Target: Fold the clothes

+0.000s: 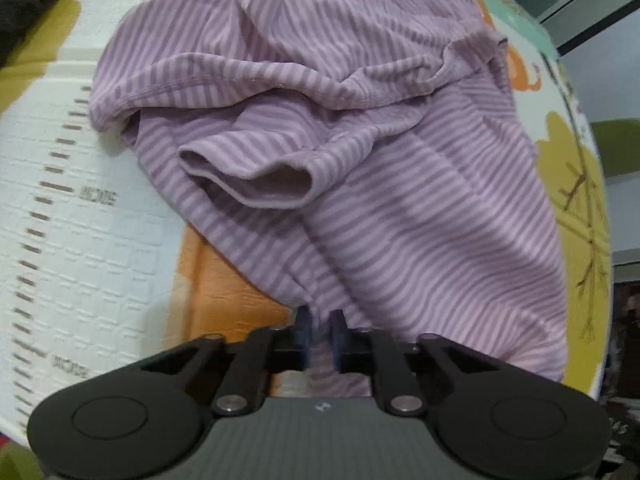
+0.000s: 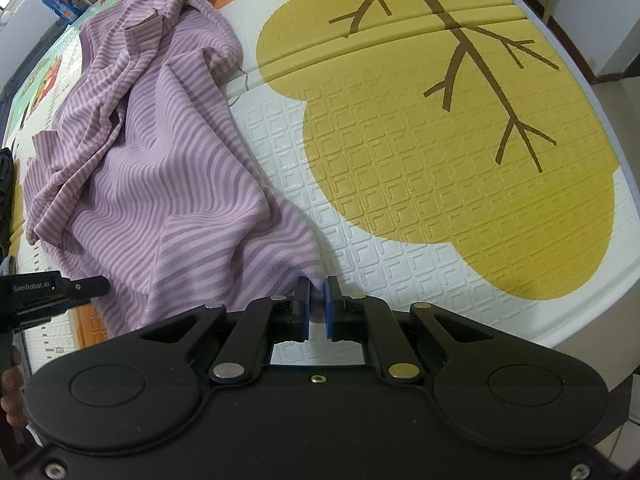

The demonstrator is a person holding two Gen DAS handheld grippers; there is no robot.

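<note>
The mat [image 2: 400,208] is the largest thing, white with a yellow tree shape and orange patches. On the mat lies the shirt [image 1: 320,120] (purple striped, crumpled), a sleeve opening facing up. At the shirt's near hem the left gripper [image 1: 320,336] is clenched on the cloth. At another near corner of the shirt the right gripper [image 2: 316,304] pinches the fabric too.
</note>
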